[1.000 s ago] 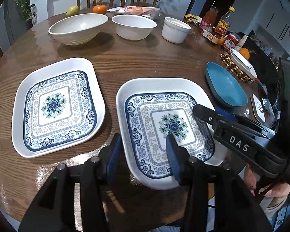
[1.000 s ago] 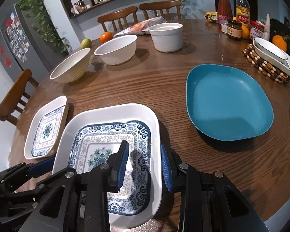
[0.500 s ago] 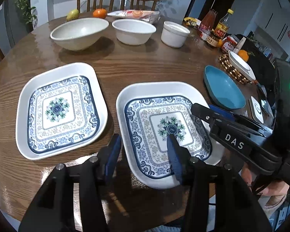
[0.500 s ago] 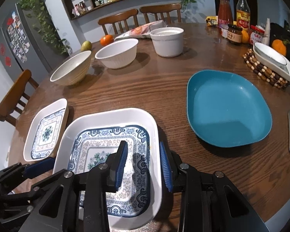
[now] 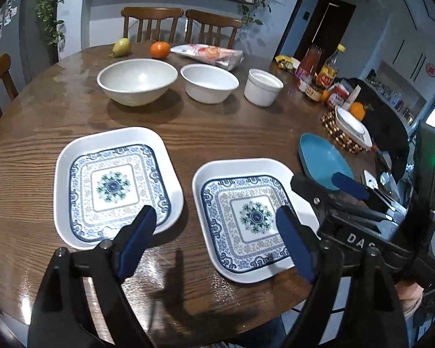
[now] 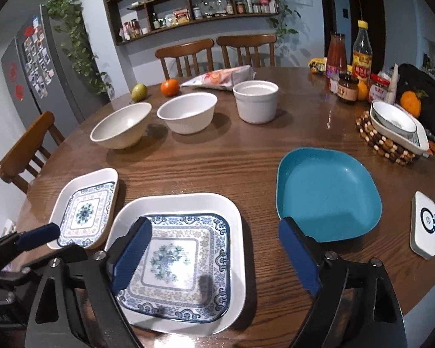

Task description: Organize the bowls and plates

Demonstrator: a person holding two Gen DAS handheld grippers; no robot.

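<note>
Two white square plates with blue patterns lie side by side on the round wooden table [image 5: 232, 133]: one on the left [image 5: 113, 185] [image 6: 84, 211], one nearer me [image 5: 249, 217] [image 6: 182, 261]. A teal plate [image 5: 322, 159] [image 6: 327, 194] lies to the right. Behind them stand a wide cream bowl [image 5: 137, 79] [image 6: 121, 124], a white bowl [image 5: 208, 82] [image 6: 188, 113] and a white straight-sided bowl [image 5: 262, 87] [image 6: 256, 100]. My left gripper [image 5: 216, 232] hovers over the gap between the patterned plates, jaws opening, gripping nothing. My right gripper [image 6: 214, 249] [image 5: 327, 185] hovers over the near plate's right side, jaws opening, pads clear.
At the back lie a pear [image 5: 121, 47], an orange [image 5: 160, 50] and a snack bag [image 5: 208, 53]. Bottles and jars [image 6: 353, 66] crowd the far right, beside a white dish on a beaded trivet [image 6: 397, 127]. A white device [image 6: 423, 226] sits at the right edge. Chairs ring the table.
Both grippers have let go of the near patterned plate's rims, spread their jaws wide and lifted back. The plate now lies flat on the table.
</note>
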